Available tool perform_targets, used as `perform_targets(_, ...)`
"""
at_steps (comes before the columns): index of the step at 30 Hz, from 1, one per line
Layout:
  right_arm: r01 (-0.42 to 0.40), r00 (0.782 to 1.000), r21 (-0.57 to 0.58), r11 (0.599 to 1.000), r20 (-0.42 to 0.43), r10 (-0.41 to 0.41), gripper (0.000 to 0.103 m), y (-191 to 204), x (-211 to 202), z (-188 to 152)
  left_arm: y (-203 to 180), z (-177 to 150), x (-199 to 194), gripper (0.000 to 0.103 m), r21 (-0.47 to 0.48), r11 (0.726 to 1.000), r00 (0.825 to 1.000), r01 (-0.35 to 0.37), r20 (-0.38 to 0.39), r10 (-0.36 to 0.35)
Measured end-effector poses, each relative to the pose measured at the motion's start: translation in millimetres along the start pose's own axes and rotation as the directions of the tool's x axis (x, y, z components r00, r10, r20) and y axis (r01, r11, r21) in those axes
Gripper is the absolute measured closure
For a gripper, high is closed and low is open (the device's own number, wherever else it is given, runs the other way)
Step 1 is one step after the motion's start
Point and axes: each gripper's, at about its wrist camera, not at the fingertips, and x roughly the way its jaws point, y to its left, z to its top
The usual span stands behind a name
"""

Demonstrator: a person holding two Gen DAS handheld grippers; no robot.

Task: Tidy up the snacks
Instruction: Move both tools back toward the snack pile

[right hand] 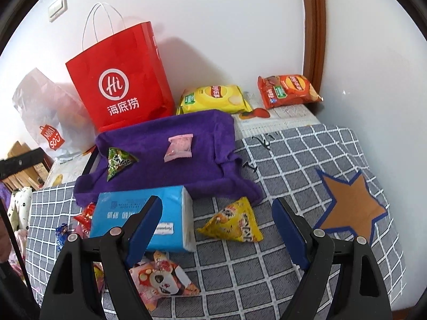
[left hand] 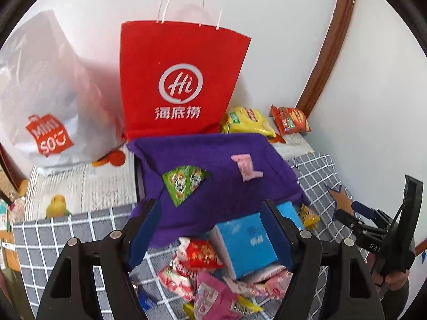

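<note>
Right wrist view: my right gripper (right hand: pixel 216 229) hangs released and empty, the yellow packet (right hand: pixel 234 222) just ahead between its fingers. Beyond it, only a green packet (right hand: pixel 118 162) and a pink packet (right hand: pixel 179 148) lie on the purple cloth (right hand: pixel 165 170), so I judge the sorting barely begun. My left gripper (left hand: pixel 210 232) is also released, holding nothing, over the blue box (left hand: pixel 245 245) and the loose pile (left hand: pixel 202 274) beneath it, all of which I reckon is left to sort.
</note>
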Motion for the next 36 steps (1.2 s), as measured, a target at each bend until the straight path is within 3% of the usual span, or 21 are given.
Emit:
perform_targets(11,-0.001,0.999,-0.022,1.000,-0.049,0.000,0.019,3,11,-26,14,-45,8,0.028,-0.019,1.000,0.998,-0.009,-0.055,0.008)
perform_targets(16,0.013,0.998,-0.030,0.999,-0.056,-0.014,0.019,3,22,-39,20,-63,14,0.028,-0.001,0.999,0.996,-0.045,-0.075,0.044)
perform_targets(26,0.007,0.994,-0.064,0.998,-0.111,-0.014,0.019,9,49,-51,29,-73,27,0.028,-0.016,0.999,0.994,-0.043,-0.103,0.041)
perform_targets(36,-0.007,0.994,-0.063,0.998,-0.112,0.000,0.019,7,57,-53,31,-79,27,0.028,-0.030,0.999,0.994,-0.035,-0.106,0.032)
